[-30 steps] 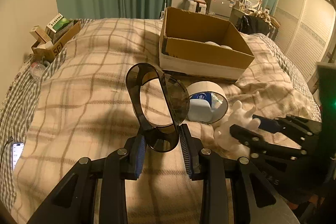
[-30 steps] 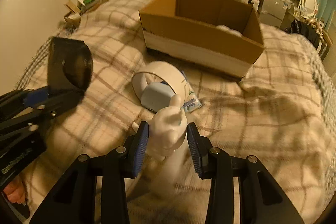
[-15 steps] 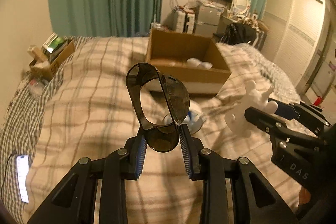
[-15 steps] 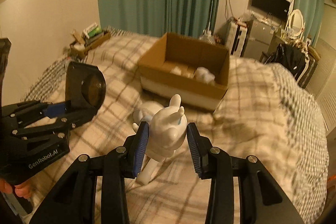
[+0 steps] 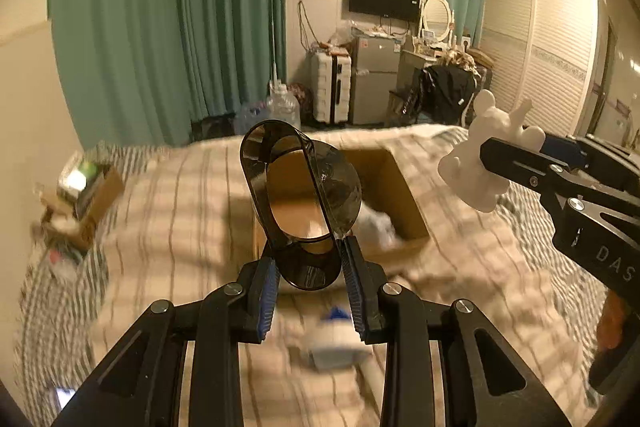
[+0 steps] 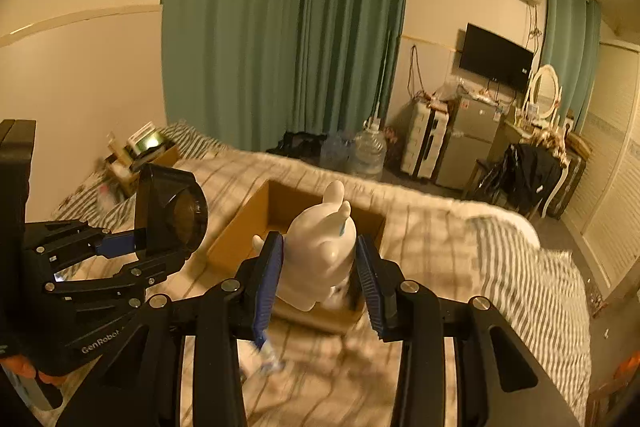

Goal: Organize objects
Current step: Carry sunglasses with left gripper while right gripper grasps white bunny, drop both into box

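A: What do the two tools have hold of?

B: The left gripper (image 5: 308,277) is clamped on the base of a dark smoky plastic holder (image 5: 298,195), its pads tight against both sides. The right gripper (image 6: 320,277) is closed on a white rabbit figurine (image 6: 322,255), held upright. Both things hang in the air above the bed (image 6: 460,251).

A: Anything left near us?

B: Yes. Below the left fingers, towards the near edge of the bed, lies a pale blue-and-white item (image 5: 334,341), too blurred to name. I judge it is not yet put away.

A: And farther off?

B: The open cardboard box (image 5: 404,187) sits mid-bed, with something white (image 5: 376,223) already inside at its right wall. Neither carried thing is in it yet, so I would call the task partly done.
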`<state>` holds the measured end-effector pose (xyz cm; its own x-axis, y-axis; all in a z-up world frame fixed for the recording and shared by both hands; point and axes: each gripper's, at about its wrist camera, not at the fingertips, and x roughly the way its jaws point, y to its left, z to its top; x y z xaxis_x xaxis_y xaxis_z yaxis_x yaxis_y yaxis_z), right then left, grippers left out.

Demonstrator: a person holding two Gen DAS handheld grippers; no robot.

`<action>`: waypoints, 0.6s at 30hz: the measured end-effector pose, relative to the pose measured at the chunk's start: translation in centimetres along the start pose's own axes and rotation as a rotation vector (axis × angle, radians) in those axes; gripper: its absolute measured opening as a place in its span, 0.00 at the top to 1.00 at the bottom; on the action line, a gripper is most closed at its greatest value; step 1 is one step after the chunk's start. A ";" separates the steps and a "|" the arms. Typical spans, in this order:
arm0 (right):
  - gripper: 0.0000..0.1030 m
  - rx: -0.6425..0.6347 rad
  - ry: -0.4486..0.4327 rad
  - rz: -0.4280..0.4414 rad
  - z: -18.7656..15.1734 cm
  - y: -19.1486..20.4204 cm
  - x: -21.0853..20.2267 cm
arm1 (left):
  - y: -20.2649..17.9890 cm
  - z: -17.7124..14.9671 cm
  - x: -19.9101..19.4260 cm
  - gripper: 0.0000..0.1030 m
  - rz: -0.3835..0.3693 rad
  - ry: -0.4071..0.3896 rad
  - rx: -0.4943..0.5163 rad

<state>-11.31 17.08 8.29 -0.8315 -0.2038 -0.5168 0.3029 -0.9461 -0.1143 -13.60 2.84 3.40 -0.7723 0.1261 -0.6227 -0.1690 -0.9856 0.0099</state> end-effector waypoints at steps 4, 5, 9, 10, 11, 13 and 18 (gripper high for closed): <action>0.64 -0.008 -0.018 -0.004 2.5 -1.4 2.6 | -0.7 2.9 2.1 0.70 0.006 -0.021 0.028; 0.64 -0.009 -0.018 -0.006 3.0 -1.6 3.3 | -0.8 3.5 2.8 0.70 0.009 -0.021 0.033; 0.64 -0.007 0.003 -0.009 4.2 -2.4 7.2 | -1.0 5.5 6.2 0.70 0.019 -0.020 0.044; 0.64 -0.006 0.012 -0.006 4.3 -2.6 8.2 | -0.9 5.7 7.2 0.70 0.023 -0.013 0.045; 0.64 -0.003 0.025 -0.005 4.3 -2.8 9.5 | -1.0 5.9 8.1 0.70 0.027 -0.004 0.045; 0.64 0.000 0.051 -0.004 4.1 -3.1 11.9 | -0.8 5.9 10.1 0.70 0.028 0.020 0.042; 0.64 0.014 0.122 0.017 2.2 -3.7 17.1 | 0.1 4.4 15.1 0.70 0.025 0.098 0.018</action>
<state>-27.71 16.57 1.78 -0.7632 -0.1883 -0.6181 0.3089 -0.9465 -0.0930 -27.98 5.13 -2.54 -0.7129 0.0886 -0.6956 -0.1616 -0.9860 0.0400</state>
